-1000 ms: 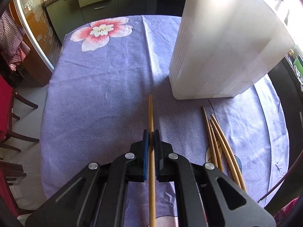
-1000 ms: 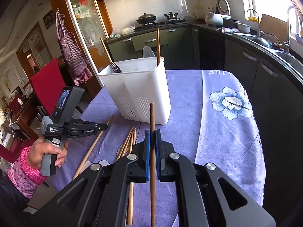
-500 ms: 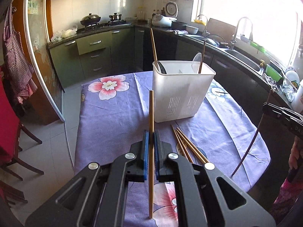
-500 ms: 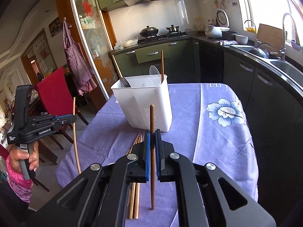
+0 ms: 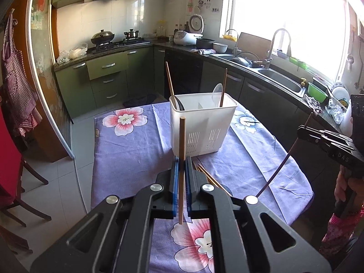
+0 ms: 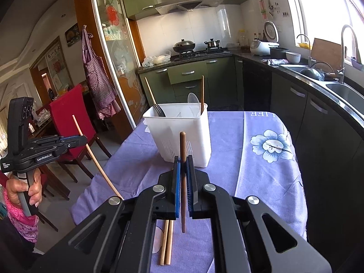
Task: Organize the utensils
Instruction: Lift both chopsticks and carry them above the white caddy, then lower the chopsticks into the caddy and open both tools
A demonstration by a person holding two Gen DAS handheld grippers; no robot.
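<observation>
Both grippers are up off the table compared with a second ago. The left gripper (image 5: 180,159) was low then, with the white utensil caddy (image 5: 201,127) looming close on its upper right; now it has lifted and pitched up, so the whole caddy sits ahead and slightly right of its tips, well apart. Its jaws are pinched tight on a light bamboo chopstick (image 5: 181,170) that runs roughly upright between the blue pads, sticking out both above and below them. The right gripper (image 6: 183,159) changed less: a small rise, same aim, caddy straight ahead of its tips and now looking further off. Its jaws are clamped on a dark brown chopstick (image 6: 182,182), also upright through the pads. In the left view the right unit shows at far right with the dark stick hanging below it; in the right view the left unit is far left, held in a hand (image 6: 25,188) with a pink sleeve. The caddy already holds two upright chopsticks, a pale spoon and a dark utensil. Loose bamboo chopsticks (image 6: 167,241) lie on the purple floral tablecloth (image 6: 257,173) just under and behind the right gripper's tips. My read: both pickups are done, carry to the caddy comes next, and the sticks need lowering tip-first into a compartment. More loose sticks are left after this pair.
</observation>
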